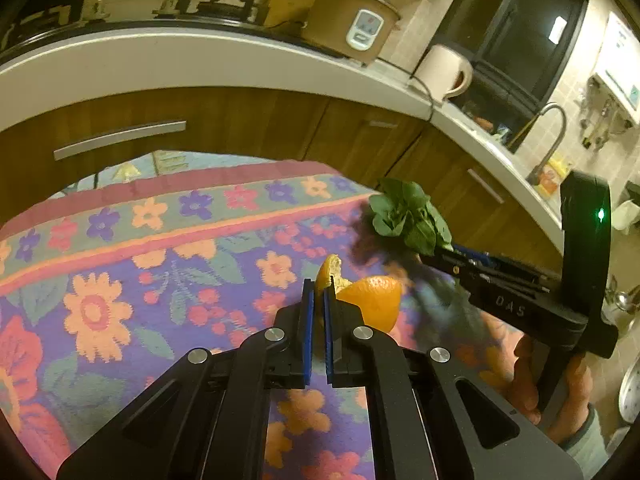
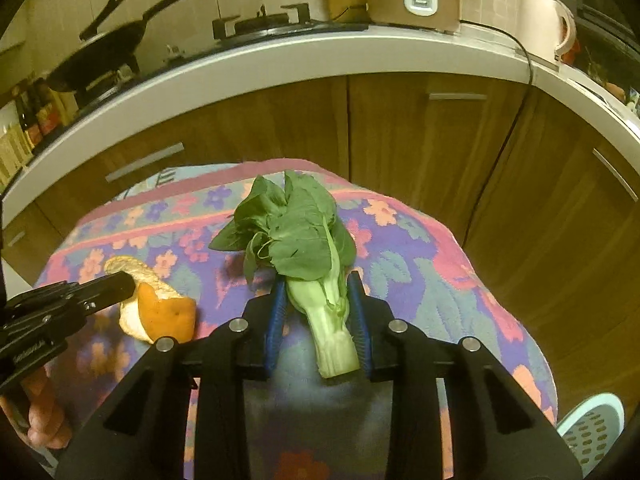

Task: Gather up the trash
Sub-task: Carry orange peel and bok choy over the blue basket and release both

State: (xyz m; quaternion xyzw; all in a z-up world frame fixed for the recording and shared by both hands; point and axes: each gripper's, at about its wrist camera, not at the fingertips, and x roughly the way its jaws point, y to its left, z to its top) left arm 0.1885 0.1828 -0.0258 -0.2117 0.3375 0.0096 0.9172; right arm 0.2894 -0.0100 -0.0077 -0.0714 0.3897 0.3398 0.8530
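Observation:
My left gripper (image 1: 316,292) is shut on an orange peel (image 1: 374,300) and holds it above the flowered tablecloth (image 1: 140,280). The peel (image 2: 164,312) and the left gripper (image 2: 116,284) also show at the left of the right wrist view. My right gripper (image 2: 318,292) is shut on a bok choy (image 2: 308,256), its white stem between the blue pads and its green leaves pointing away. In the left wrist view the bok choy leaves (image 1: 408,216) stick out of the right gripper (image 1: 444,254) at the right.
A wooden kitchen cabinet with a white countertop (image 1: 200,64) curves behind the table. On it stand a rice cooker (image 1: 352,24), a kettle (image 1: 444,72), a stove with a pan (image 2: 104,52), and a sink faucet (image 1: 552,136). A light blue perforated basket (image 2: 592,432) sits at lower right.

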